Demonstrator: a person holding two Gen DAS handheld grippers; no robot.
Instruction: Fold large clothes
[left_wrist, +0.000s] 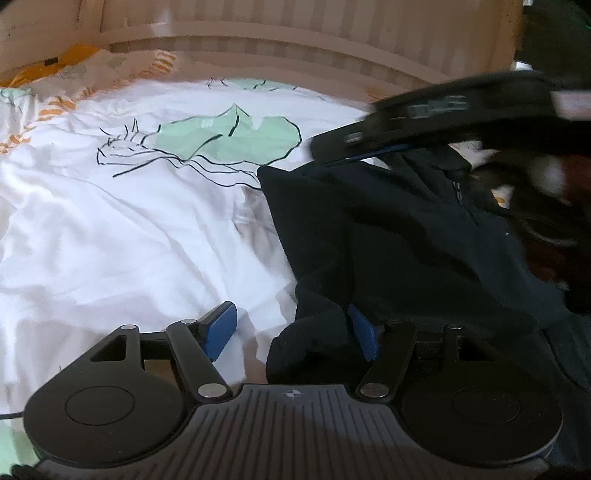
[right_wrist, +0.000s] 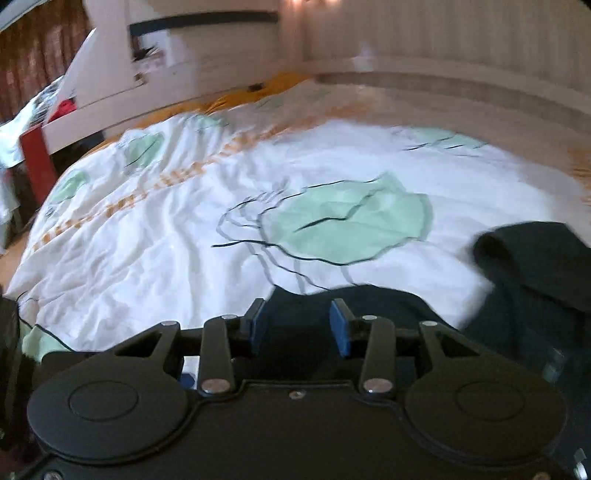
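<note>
Left wrist view looks across a bed whose white duvet (left_wrist: 122, 229) is printed with pale green leaves and thin dark lines; an orange-striped edge runs along its far side, below a pale slatted headboard (left_wrist: 295, 40). The dark garment (left_wrist: 406, 236) lies crumpled on the duvet to the right, its sleeve end (left_wrist: 314, 332) bunched up just against the inner face of the left gripper's (left_wrist: 295, 332) right-hand blue pad. The other pad stands well clear over bare duvet, so the left gripper's jaws are wide apart and pinch nothing. Above the garment the right gripper (left_wrist: 424, 122) crosses the picture, smeared by motion; a blurred hand behind it at the right edge cannot be made out clearly.

Right wrist view is blurred too. Its right gripper (right_wrist: 301, 326) points downward over the near edge of the garment (right_wrist: 369, 299), with jaws partly open; dark cloth shows in the gap, but the pads do not press on it. Another fold of the garment (right_wrist: 535, 258) rises at the right, cut off by the frame. Beyond the bed stand white furniture (right_wrist: 177, 55) and a red post (right_wrist: 37, 162), hard to read.
</note>
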